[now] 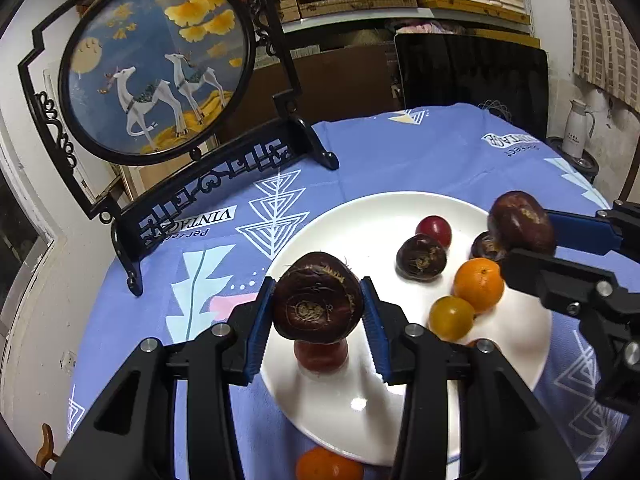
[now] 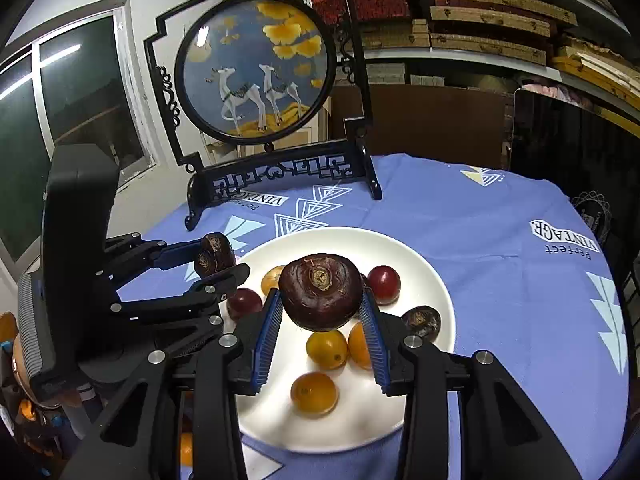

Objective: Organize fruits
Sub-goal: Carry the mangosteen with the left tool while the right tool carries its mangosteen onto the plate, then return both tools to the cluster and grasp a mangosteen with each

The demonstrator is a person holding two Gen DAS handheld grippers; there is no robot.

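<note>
Above the plate [image 1: 360, 208], each hand-held gripper clamps a water chestnut: left [image 1: 318, 308] on one [image 1: 318, 298]; right [image 2: 322, 308] on another [image 2: 320, 292]

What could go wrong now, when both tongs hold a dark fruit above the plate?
1. The left tongs pinch a round water chestnut only at its sides; it may slip and drop onto the red fruit below.
2. The right tongs hold their chestnut over crowded orange fruits; a release there may knock them rolling toward the white plate rim.
3. The two tongs are close together and could collide.
</note>
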